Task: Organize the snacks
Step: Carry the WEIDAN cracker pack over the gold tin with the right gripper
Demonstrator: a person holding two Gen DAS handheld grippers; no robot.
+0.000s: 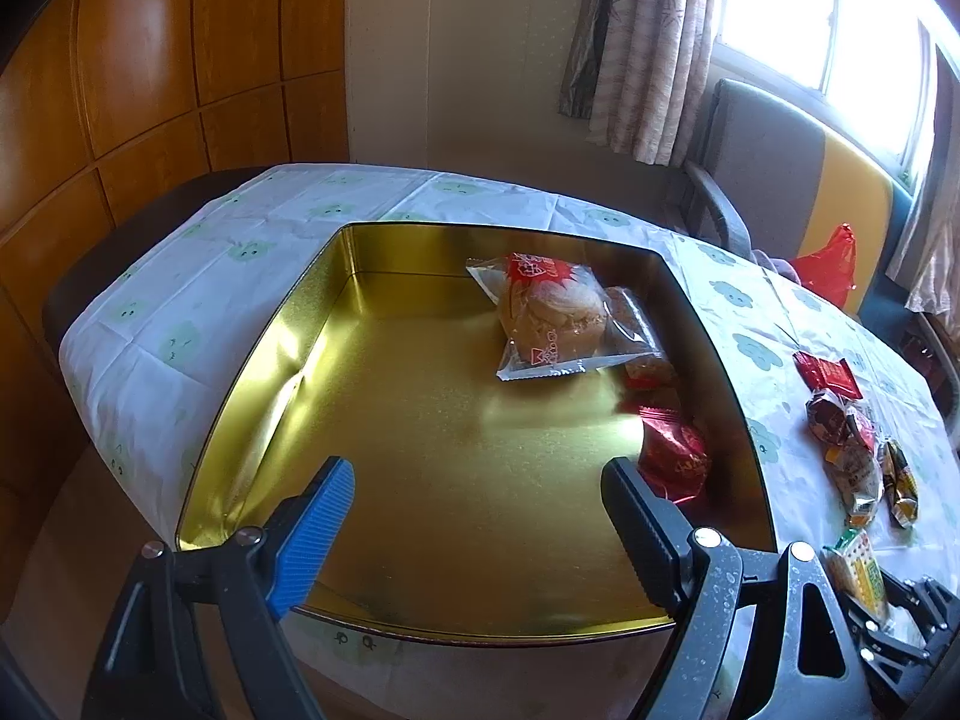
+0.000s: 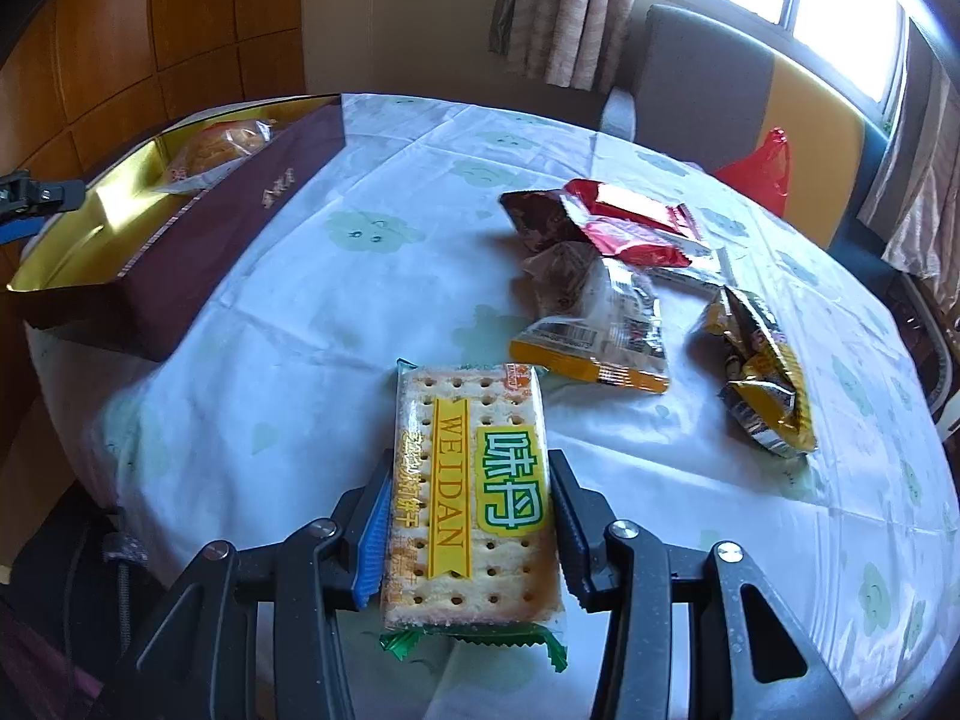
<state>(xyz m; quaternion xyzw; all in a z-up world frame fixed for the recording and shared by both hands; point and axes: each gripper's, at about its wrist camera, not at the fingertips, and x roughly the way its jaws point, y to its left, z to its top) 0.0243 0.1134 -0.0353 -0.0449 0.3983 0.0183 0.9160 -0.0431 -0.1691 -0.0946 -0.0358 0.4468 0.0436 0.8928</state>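
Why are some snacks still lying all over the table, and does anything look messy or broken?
Nothing looks broken or spilled. A few wrapped snacks lie in a loose, crooked heap on the tablecloth, outside the gold tin. The right gripper holds a cracker pack; the left gripper is open above the tin.

Daylight is being admitted through the window (image 1: 840,30) at upper right, where the panes are being overexposed to white. Glare is being reflected off the gold tin (image 1: 288,372) interior. Straight lines are being bowed and corners darkened by fisheye distortion.
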